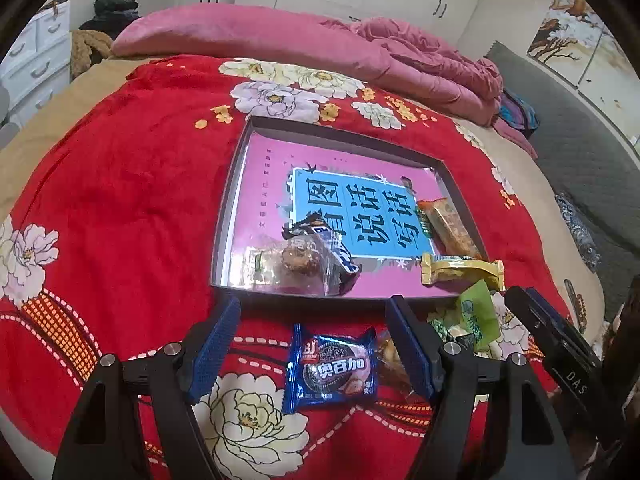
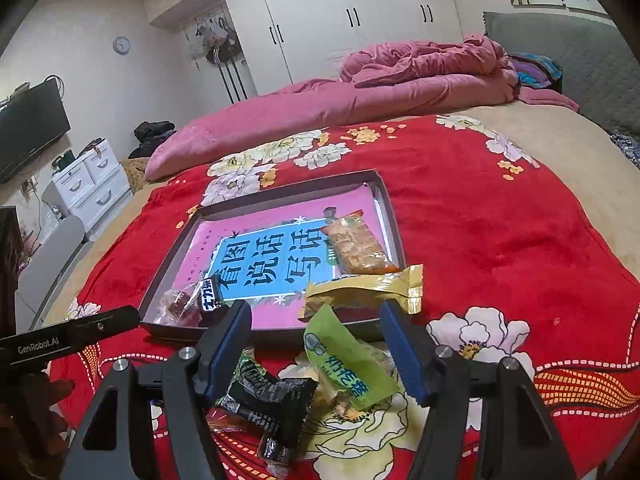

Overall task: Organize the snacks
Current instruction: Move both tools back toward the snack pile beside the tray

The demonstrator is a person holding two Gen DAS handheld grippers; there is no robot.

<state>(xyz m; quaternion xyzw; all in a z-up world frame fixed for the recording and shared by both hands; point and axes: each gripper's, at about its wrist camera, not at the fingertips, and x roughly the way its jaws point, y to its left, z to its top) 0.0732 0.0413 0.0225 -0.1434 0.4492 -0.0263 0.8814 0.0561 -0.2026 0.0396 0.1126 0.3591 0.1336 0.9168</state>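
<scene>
A: How do the two stand?

B: The left hand-held gripper (image 1: 314, 344) gapes, empty, above a blue cookie packet (image 1: 330, 368) on the red blanket (image 1: 120, 200). The right hand-held gripper (image 2: 316, 346) gapes too, over a green packet (image 2: 348, 360) and a black packet (image 2: 268, 396), gripping neither.

A: And the tray (image 2: 390, 216)?

B: It holds an orange packet (image 2: 356, 246); the yellow packet (image 2: 360, 290) overhangs its rim. The wrappers' small print is unreadable.

Bedroom, glossy white fittings
Bed (image 2: 500, 220) with red floral blanket; pink quilt (image 2: 360, 92) at 12 o'clock; wardrobe (image 2: 360, 20) behind; white drawers (image 2: 88, 184), wall clock (image 2: 121, 45) at 10 o'clock.
</scene>
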